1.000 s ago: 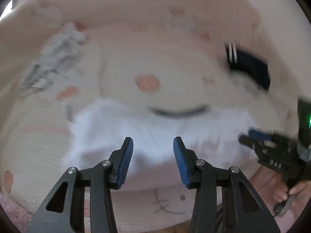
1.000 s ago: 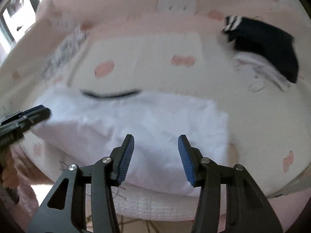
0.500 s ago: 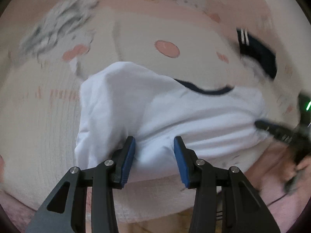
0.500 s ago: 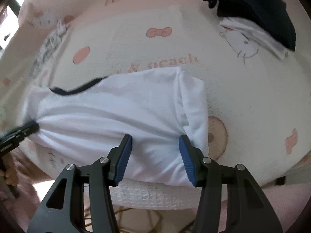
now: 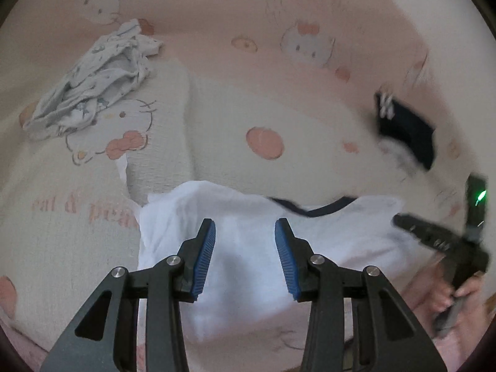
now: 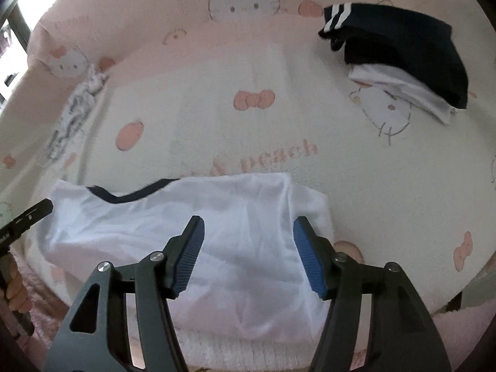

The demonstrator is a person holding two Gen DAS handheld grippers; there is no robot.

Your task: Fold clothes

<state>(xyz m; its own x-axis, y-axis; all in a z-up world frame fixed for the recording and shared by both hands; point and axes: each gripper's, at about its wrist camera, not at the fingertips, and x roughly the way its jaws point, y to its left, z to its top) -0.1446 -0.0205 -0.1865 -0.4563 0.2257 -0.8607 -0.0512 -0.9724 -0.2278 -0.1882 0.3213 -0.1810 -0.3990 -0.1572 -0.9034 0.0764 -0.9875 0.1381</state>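
Currently the white shirt with a dark collar lies folded at the near edge of the bed. Left gripper: jaws apart above the fabric, gripping nothing. Right gripper: jaws opening, shirt below, not pinched. A dark folded garment lies toward the far right corner, a crumpled patterned garment toward the far left.

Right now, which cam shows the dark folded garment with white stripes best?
Right wrist view: the dark garment is sharp, its stripes clear, lying on a folded white piece. In the left wrist view it is small, motion-blurred, near the right edge.
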